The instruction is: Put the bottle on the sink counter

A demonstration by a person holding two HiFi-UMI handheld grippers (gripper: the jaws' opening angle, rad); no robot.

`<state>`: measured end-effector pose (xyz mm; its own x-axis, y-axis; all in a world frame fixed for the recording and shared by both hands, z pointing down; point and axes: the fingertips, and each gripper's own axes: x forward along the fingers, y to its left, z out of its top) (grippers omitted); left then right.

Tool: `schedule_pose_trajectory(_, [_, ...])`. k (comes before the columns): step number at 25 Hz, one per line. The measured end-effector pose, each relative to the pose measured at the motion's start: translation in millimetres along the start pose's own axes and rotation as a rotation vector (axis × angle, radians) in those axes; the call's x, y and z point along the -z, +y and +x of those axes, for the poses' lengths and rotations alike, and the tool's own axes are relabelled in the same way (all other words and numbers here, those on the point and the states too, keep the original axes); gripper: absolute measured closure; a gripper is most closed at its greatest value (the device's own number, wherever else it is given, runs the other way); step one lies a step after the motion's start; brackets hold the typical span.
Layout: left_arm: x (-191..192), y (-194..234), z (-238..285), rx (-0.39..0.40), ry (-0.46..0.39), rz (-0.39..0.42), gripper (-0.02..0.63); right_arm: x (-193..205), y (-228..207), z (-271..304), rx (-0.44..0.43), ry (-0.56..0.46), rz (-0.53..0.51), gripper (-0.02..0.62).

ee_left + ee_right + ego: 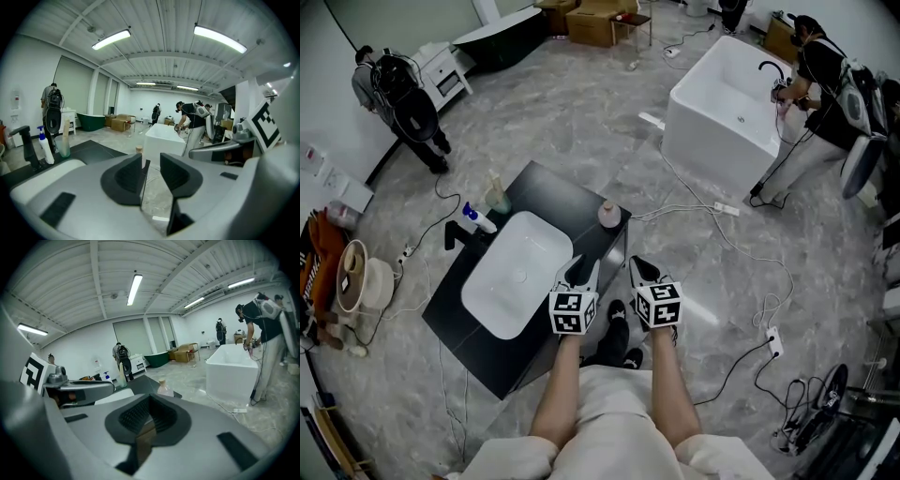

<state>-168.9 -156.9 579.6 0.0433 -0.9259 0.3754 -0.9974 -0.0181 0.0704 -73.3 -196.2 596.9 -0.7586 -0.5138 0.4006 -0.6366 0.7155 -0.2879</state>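
Observation:
A small clear bottle point(607, 214) of pinkish liquid with a tan cap stands upright on the far right corner of the black sink counter point(553, 192). It also shows ahead of the jaws in the left gripper view, as the bottle point(138, 149), and in the right gripper view, as the bottle point(165, 387). My left gripper point(581, 270) hovers over the counter's near right edge beside the white basin point(517, 274); the left gripper point(151, 176) has a gap between its jaws and nothing in it. My right gripper point(643, 270) hangs just off the counter's right edge; the right gripper point(149, 417) has its jaws together and empty.
A blue spray bottle point(476, 217), a tall soap dispenser point(497, 197) and a black faucet point(455, 234) stand at the counter's far left. A white bathtub point(727, 103) is further off, with a person point(816, 103) beside it. Cables and a power strip point(773, 342) lie on the floor.

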Motion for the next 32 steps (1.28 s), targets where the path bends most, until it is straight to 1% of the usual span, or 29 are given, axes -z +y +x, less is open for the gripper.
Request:
schedule_pose_trajectory(7, [-0.2,-4.2,-18.9,0.005,-0.033,0.009,0.548,11.9,-1.8,-21.5,0.007,0.006,-0.036,0.591])
schedule_pose_trajectory(9, [0.6,-6.9,-22.5,0.014,-0.039,0.008,0.580,12.7,-3.5,-27.9,0.011,-0.002,-0.033,0.591])
schedule_pose_trajectory(11, [1.5,-8.9,-23.7,0.024,-0.042,0.004,0.598,11.9,-4.1,-31.5,0.012,-0.008,-0.040,0.591])
schedule_pose_trajectory(15, [4.9,-15.5,-24.9,0.041,-0.036,0.005,0.600,13.8,-6.4,-36.9,0.016,-0.005,-0.067,0.591])
schedule_pose_trajectory(18, [0.6,-15.4,-27.6,0.034,-0.050,-0.016,0.600,12.7,-7.2,-38.8,0.017,-0.010,-0.065,0.591])
schedule_pose_trajectory(23, [-3.8,-19.9,-35.0,0.023,-0.052,0.002,0.600,12.1,-0.6,-43.1,0.012,-0.018,-0.064,0.591])
schedule_pose_trajectory(32, [-2.9,-16.9,-51.7,0.000,-0.075,-0.016,0.599,16.6,10.0,-50.5,0.005,-0.023,-0.081,0.591])
